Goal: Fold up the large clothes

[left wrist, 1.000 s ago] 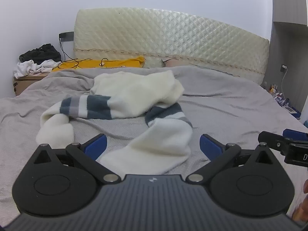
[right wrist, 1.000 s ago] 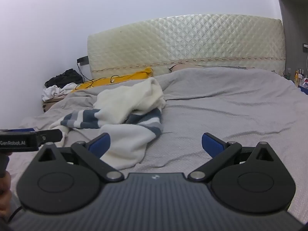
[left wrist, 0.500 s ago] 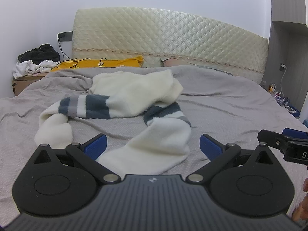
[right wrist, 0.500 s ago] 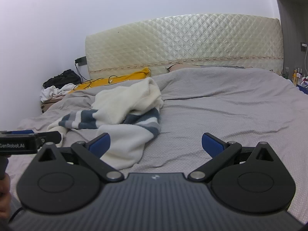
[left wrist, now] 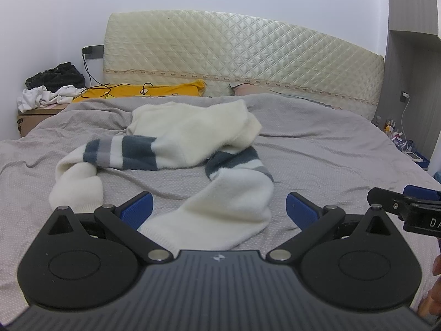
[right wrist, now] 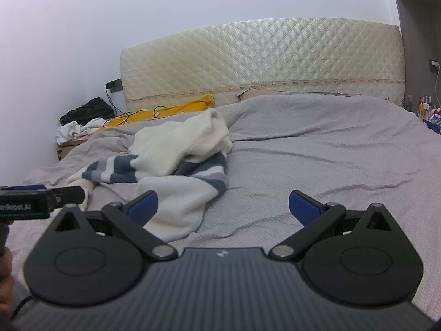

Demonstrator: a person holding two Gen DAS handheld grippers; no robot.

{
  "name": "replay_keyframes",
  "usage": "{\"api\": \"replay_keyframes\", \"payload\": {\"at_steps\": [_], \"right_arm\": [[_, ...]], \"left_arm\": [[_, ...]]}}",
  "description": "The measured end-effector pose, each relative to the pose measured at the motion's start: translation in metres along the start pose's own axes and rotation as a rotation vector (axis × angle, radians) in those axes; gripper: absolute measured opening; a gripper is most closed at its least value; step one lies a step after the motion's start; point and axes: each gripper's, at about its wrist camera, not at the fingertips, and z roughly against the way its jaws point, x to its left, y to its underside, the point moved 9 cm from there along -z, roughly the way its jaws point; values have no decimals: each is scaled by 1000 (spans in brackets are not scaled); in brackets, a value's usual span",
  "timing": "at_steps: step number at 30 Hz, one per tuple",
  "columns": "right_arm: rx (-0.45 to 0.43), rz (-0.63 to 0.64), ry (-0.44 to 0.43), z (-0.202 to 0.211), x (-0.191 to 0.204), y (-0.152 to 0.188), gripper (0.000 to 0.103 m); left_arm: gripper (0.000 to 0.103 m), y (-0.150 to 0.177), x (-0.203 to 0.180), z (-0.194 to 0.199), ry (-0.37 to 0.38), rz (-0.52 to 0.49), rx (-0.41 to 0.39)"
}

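Sweater (left wrist: 193,143), cream with navy and grey striped sleeves, lies crumpled on the grey bed (left wrist: 330,151), well short of the quilted headboard (left wrist: 242,55). One sleeve trails toward the left tool (left wrist: 219,208), whose jaws are spread wide and hold nothing. The right tool (right wrist: 223,207), beside the sweater, is likewise spread and empty. Folding seems not yet begun; the next move likely calls for gripping two edges and spreading the garment flat.
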Motion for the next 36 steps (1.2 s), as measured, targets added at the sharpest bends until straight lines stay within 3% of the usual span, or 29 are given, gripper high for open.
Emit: {"api": "replay_keyframes", "payload": {"at_steps": [36], "right_arm": [[10,1,3,1,0,1,103]], "left_arm": [[103,7,1,-7,-5,5,12]]}}
